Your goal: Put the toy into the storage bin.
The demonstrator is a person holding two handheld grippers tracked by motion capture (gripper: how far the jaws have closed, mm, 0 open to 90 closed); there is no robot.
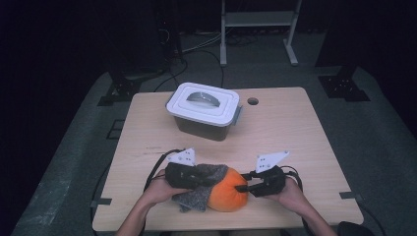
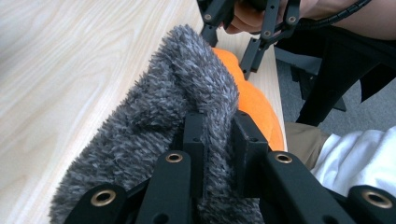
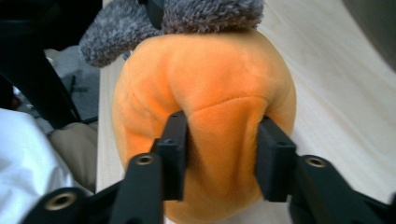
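At the near edge of the table, the left claw is clamped tight on the grey fuzzy cloth. The right claw pinches a fold of the orange plush ball, which lies between the two claws, touching the cloth.

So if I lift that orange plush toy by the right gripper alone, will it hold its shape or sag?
Probably sag a little: the orange plush toy dents where the right gripper pinches a fold of it. It looks light and soft, unlikely to slip. The grey fuzzy cloth, clamped in the left gripper, would likely drag along.
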